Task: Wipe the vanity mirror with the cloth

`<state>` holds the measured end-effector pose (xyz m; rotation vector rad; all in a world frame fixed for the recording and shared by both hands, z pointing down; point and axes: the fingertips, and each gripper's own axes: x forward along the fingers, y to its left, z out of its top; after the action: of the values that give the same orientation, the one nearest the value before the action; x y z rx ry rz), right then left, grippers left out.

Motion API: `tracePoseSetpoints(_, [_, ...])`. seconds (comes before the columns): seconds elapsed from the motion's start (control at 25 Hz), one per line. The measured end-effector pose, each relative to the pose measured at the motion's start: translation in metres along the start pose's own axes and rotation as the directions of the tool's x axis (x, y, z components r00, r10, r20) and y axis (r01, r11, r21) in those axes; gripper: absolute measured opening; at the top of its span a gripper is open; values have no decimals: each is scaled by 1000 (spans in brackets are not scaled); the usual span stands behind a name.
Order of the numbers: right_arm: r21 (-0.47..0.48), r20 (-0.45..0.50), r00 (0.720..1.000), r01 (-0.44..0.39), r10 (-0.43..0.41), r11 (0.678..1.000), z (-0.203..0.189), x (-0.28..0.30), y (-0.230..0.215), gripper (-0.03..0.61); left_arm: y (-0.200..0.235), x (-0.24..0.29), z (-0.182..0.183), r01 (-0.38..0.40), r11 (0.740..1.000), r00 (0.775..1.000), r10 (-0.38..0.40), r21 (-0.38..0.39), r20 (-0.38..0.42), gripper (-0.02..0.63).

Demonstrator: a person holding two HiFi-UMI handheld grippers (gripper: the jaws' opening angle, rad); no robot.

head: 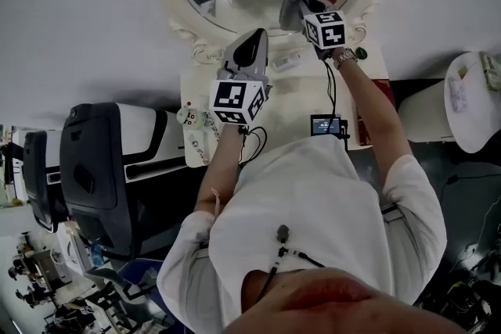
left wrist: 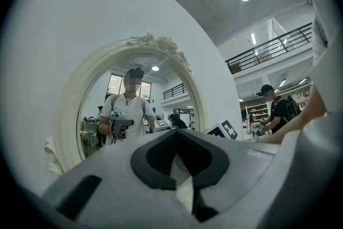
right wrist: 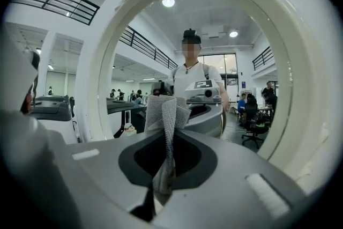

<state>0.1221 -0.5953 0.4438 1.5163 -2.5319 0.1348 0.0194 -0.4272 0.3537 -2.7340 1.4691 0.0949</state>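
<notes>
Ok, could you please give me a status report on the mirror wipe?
Right gripper shut on the cloth, close to the mirror. Left gripper shut, empty, farther back. Nothing between cloth and mirror.

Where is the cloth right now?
In the right gripper view, the grey cloth is pinched in the right gripper, its free end fanned out before the glass of the vanity mirror, low and centre within the white oval frame.
</notes>
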Motion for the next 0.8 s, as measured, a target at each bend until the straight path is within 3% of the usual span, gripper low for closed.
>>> tracePoseSetpoints(0.44, [23,-31,991,129,-128,991,-23,-31,-82,12,-28,36,-8,67,997,998,-67,-25,-2,5])
tracePoseSetpoints(0.8, [85,-36,978,206,-204,975,-30,-37,-99,12,-14,22,-8,28,999,1000,-29,-34,-4,5])
